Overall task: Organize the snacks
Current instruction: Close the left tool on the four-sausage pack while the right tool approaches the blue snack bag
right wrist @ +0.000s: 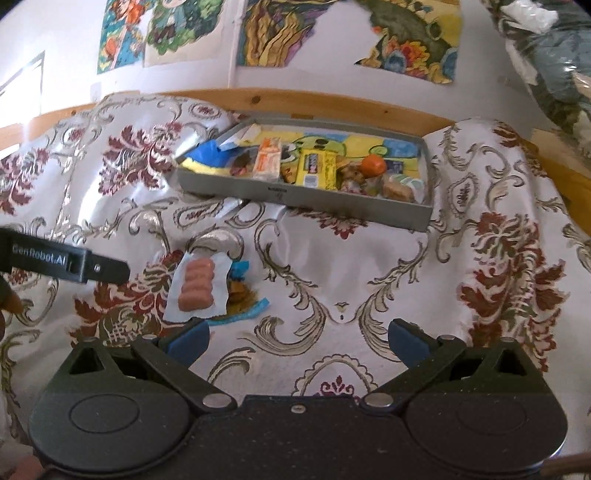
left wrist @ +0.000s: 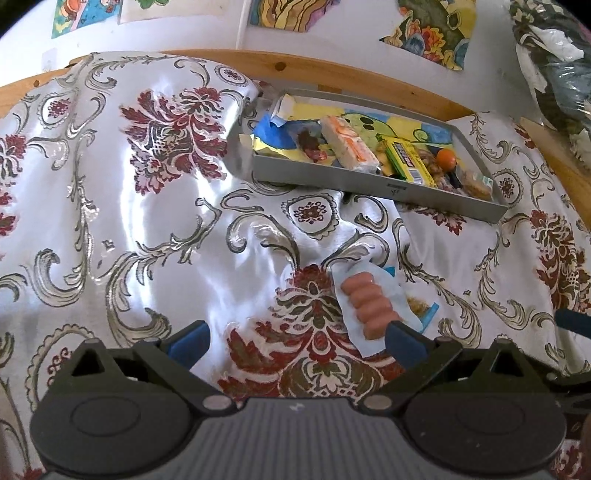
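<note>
A shiny white cloth (left wrist: 155, 206) with dark red flower motifs and grey-green scrolls fills most of both views. Upper right of centre sits a grey tray (left wrist: 369, 184) whose floor shows a yellow, blue and green drawing. In it lie a bright yellow packet (right wrist: 316, 168) with a blue and white label, a white pack striped in orange (left wrist: 349, 144), a blue wrapper (right wrist: 210, 153) and a small orange ball (right wrist: 373, 164). Lower centre, a white-edged pack of pink sausages (left wrist: 369, 306) lies over a blue and mustard-yellow wrapper (right wrist: 243, 291). Both tools are black with blue fingertip pads (right wrist: 410, 341). A light wooden rail (left wrist: 332, 79) runs above the cloth, under a white wall with multicoloured pictures (right wrist: 280, 29).
</note>
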### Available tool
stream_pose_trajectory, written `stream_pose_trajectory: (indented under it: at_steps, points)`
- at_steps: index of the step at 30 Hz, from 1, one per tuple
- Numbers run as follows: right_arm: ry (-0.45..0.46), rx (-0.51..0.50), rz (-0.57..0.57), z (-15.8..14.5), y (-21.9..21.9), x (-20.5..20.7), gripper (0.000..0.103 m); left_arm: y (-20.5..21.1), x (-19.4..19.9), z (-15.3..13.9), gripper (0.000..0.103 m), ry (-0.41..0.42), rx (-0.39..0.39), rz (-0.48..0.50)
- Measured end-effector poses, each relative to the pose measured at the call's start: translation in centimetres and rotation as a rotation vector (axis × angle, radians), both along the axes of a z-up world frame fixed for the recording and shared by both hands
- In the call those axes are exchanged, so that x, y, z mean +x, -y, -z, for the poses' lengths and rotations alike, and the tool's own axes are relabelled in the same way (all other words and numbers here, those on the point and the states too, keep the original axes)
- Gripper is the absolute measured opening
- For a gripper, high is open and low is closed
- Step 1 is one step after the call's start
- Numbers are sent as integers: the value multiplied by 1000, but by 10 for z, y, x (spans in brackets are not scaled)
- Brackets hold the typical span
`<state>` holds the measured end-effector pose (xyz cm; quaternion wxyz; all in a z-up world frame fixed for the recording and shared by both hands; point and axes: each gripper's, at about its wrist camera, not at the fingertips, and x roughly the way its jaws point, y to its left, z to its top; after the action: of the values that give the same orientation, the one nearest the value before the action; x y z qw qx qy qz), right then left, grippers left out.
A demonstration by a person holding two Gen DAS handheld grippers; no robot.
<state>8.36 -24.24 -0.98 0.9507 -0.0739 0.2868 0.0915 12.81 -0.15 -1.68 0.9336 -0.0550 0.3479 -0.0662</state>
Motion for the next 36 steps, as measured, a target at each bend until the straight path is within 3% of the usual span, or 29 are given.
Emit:
stream_pose_trajectory:
  at_steps: [20, 28, 33, 36]
  points:
    - [-11, -119, -8, 16, 5, 61, 102, 40, 51, 14, 103, -68, -75, 19]
    - [-23, -150, 9, 17, 13, 69, 102, 56, 78, 28, 102, -170, -63, -3]
    - [-20, -154, 10, 17, 13, 69, 102, 53, 82, 35, 92, -186, -25, 8]
    - [-24, -154, 3, 17, 10, 69, 102, 47, 81, 36, 87, -183, -40, 3]
